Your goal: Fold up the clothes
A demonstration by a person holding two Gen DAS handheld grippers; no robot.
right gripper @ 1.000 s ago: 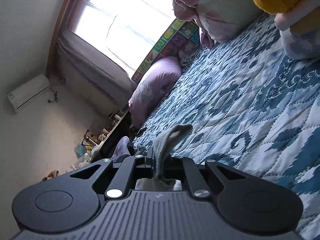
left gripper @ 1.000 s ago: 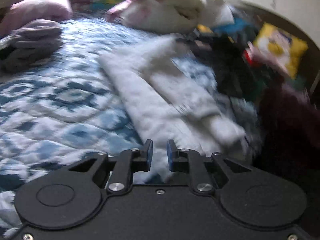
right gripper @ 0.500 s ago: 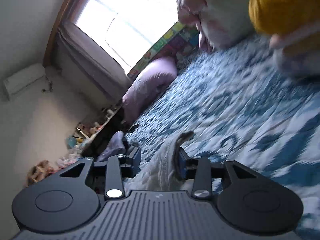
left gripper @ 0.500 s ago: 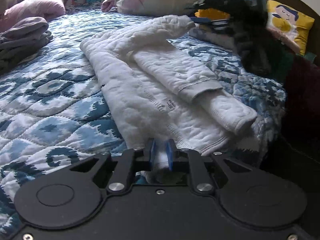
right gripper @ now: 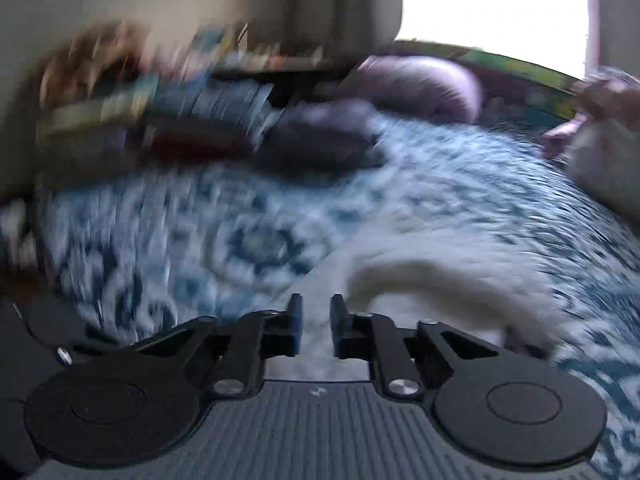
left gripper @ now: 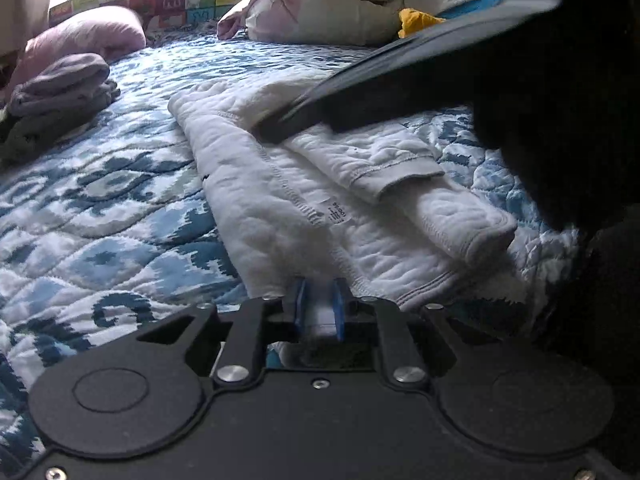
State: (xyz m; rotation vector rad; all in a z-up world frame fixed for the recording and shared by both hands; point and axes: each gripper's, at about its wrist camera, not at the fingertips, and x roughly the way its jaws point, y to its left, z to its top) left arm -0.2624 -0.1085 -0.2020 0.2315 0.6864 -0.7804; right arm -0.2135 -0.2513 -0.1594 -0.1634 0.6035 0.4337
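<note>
White quilted garment [left gripper: 280, 208]: soft matt cloth, puckered texture, overlock-stitched seams, small printed label. Bedspread [left gripper: 104, 200]: quilted blue-white cloth, matt, stitched ripples. Left gripper [left gripper: 319, 307]: matt black plastic body, shiny metal screws, blue rubbery-looking pads [left gripper: 299, 309]. Right gripper [right gripper: 316, 326]: same matt black plastic, ribbed grey top plate, blue pads. Purple folded clothes [left gripper: 60, 88]: smooth matt knit. Pink pillow [left gripper: 80, 38]: soft matt cloth. Right-wrist view blurred.

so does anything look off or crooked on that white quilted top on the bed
Nothing is damaged or spilled. The white quilted top lies diagonally on the blue patterned quilt, with one cuffed sleeve folded across it. The left gripper pinches its near hem.
</note>
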